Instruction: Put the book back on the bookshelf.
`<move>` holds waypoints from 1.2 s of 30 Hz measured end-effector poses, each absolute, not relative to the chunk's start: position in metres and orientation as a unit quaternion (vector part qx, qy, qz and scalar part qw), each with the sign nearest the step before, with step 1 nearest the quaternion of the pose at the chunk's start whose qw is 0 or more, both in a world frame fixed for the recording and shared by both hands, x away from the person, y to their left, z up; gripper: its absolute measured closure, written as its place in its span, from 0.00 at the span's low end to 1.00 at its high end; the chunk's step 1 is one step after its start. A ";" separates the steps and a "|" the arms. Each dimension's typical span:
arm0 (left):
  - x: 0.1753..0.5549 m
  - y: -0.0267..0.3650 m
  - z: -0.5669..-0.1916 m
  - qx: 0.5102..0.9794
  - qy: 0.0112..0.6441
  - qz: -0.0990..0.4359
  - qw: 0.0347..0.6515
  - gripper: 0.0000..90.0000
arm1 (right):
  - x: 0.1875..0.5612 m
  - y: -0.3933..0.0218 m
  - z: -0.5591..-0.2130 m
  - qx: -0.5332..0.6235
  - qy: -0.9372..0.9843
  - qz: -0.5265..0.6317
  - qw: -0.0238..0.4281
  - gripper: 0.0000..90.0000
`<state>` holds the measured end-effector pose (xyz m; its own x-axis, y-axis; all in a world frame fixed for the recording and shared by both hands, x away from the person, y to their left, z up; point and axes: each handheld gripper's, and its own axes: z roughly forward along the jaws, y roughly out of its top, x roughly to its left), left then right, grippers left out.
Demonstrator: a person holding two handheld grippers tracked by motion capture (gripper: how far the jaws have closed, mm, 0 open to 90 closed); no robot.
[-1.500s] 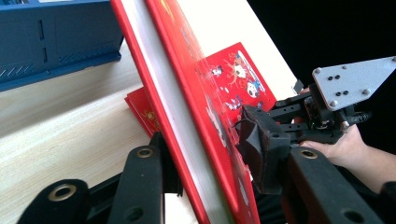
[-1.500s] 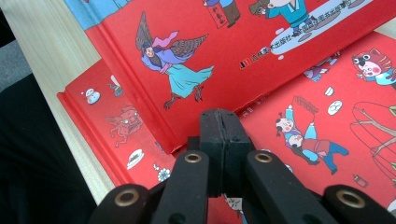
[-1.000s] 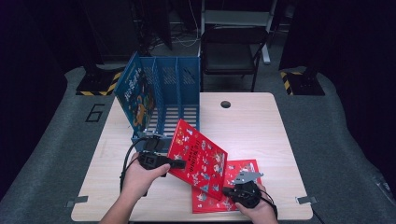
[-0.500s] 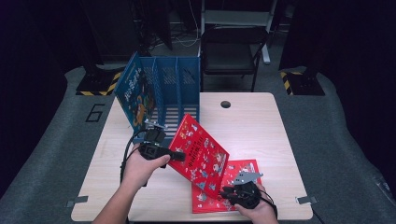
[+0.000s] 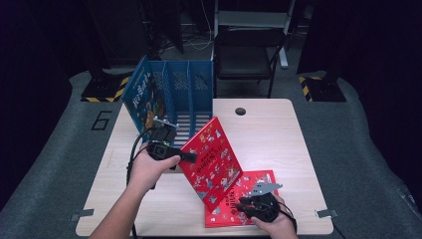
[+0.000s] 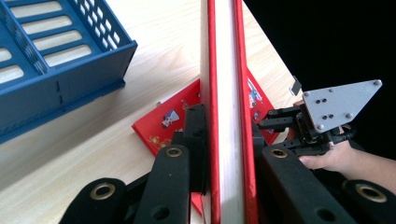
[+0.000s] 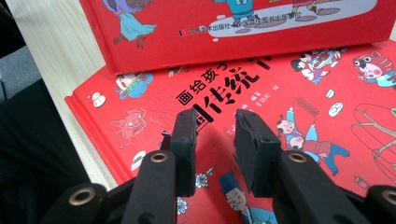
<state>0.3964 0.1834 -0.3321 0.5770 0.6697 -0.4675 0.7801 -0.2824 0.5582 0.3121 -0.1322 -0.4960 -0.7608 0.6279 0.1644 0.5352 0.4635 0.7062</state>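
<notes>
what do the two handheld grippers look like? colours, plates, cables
Both are black with two chunky black jaws and brass-ringed pivot bolts. The right gripper carries a grey three-cornered plate with small screws. A black cable loops from the left gripper. No sleeves on either forearm.

The left tool (image 5: pixel 186 156) is clamped and raised; the right tool (image 7: pixel 215 123), held low, seems slightly parted, jaws just opening.

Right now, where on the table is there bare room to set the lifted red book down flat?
The widest bare patch is the table's right half, between the blue file rack and the flat red book, past the cable hole. A narrower strip lies along the left edge, below the rack. The front centre is crowded: the lifted red book in the left gripper, and the right gripper.
</notes>
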 end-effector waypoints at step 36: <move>0.386 0.131 -0.302 0.868 0.375 0.000 0.326 0.87 | 0.312 -0.133 -0.496 0.346 0.849 0.395 0.062 0.74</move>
<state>0.3859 0.1310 -0.3022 0.7188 0.6508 -0.2446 0.6510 -0.5065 0.5654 0.3121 -0.1330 -0.4962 -0.7522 0.6370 0.1683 0.5392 0.4483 0.7129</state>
